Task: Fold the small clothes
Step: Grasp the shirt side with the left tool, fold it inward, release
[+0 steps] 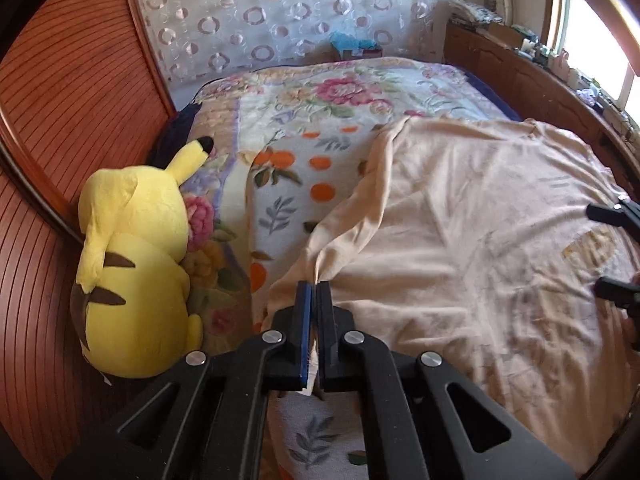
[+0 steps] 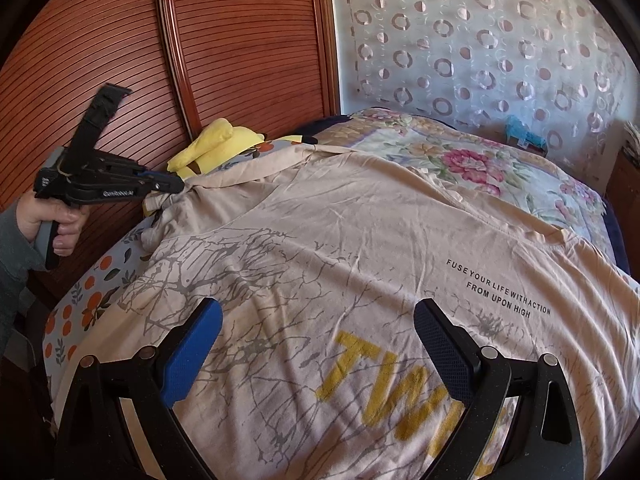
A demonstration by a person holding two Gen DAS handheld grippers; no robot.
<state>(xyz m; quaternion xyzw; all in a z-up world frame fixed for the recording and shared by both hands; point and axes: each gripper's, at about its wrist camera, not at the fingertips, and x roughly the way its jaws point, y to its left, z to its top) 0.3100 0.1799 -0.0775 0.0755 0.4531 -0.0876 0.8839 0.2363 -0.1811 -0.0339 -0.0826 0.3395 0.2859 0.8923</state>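
Observation:
A beige T-shirt [image 2: 340, 248] with grey crack print, yellow letters and black text lies spread on the bed. My left gripper [image 1: 316, 288] is shut on a bunched fold at the shirt's left edge [image 1: 320, 268], and the cloth pulls up into its pads. The right wrist view shows that same left gripper [image 2: 180, 188] at the shirt's far left corner, held by a person's hand [image 2: 60, 220]. My right gripper [image 2: 316, 320] hovers open over the printed front, with the shirt below its fingers and nothing pinched. In the left wrist view its two fingertips [image 1: 608, 212] show at the right edge.
A yellow plush toy [image 1: 136, 264] lies at the bed's left side against a reddish wooden slatted panel [image 1: 60, 120]. A floral blanket [image 1: 328, 92] covers the bed. A curtain with ring pattern [image 2: 480, 40] hangs behind. A wooden ledge [image 1: 520, 64] with small items runs along the window.

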